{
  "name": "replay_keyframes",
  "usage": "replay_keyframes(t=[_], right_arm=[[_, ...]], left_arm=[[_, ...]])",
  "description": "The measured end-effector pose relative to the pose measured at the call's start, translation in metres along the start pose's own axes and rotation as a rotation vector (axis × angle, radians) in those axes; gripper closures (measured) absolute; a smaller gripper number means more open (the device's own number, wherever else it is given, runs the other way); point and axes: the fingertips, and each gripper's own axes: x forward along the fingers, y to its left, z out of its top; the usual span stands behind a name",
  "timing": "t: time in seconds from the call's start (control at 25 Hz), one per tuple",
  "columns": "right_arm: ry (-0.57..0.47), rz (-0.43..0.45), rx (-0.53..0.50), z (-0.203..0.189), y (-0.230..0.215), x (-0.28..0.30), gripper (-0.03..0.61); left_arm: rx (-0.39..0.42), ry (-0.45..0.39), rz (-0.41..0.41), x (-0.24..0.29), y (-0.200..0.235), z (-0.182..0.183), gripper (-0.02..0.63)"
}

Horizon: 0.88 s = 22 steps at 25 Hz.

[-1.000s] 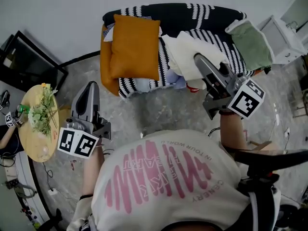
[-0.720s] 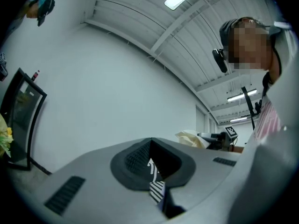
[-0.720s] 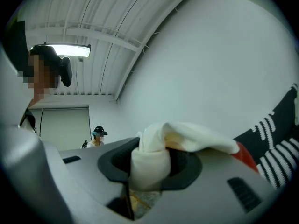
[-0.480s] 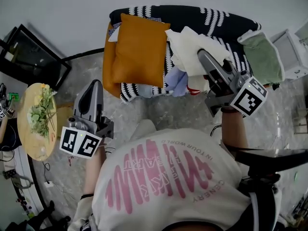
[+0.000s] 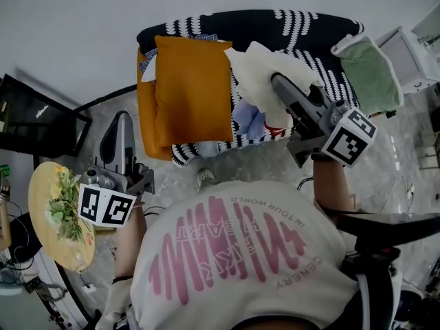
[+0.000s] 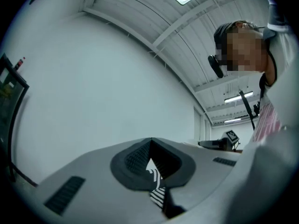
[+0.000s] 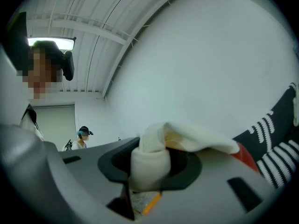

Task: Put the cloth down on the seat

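With the right gripper (image 5: pixel 276 82), pinches a bunched fold of the cream cloth (image 5: pixel 265 64) between jaws set roughly halfway apart, pads pressed into the wad. Holds that cloth over the middle of the seat (image 5: pixel 323 66), just right of the orange cushion (image 5: pixel 192 88) and well left of the green cushion (image 5: pixel 368 71), with the loose part draped toward the blue garments (image 5: pixel 249 119) heaped at the near edge; cannot tell whether the hanging end touches them. Carries the left gripper (image 5: pixel 121 122) nearer and to the left, off the seat and well apart from the cloth, jaws drawn together to a thin slit and gripping nothing. Looks soft, light and limp: likely to sag, fold over itself and land crumpled rather than flat; not fragile, and unlikely to slip from the pads while bunched. Favours a hold on an edge or corner over the bulk, for a cleaner spread on release; as taken now, by a thick wad, probably drops in a heap. Calls for a bare stretch of the striped throw (image 5: pixel 302 23) right of the garments, and for jaws opened wide before any pull back, lest a fold snag on a pad.
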Motion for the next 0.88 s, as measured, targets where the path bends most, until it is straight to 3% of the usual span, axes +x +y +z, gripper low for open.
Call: replay_keyframes(t=[0.48, 0.72, 0.88], right_arm=[[-0.110, -0.069, -0.070, 0.046, -0.048, 0.098, 0.442], [-0.057, -0.129, -0.145, 0.062, -0.081, 0.148, 0.442], [-0.032, -0.103, -0.188, 0.074, -0.087, 0.184, 0.442]], left_arm=[[-0.010, -0.006, -0.074, 0.047, 0.079, 0.019, 0.604], [-0.060, 0.006, -0.019, 0.050, 0.112, 0.011, 0.604], [-0.081, -0.007, 0.033, 0.043, 0.126, 0.011, 0.604]])
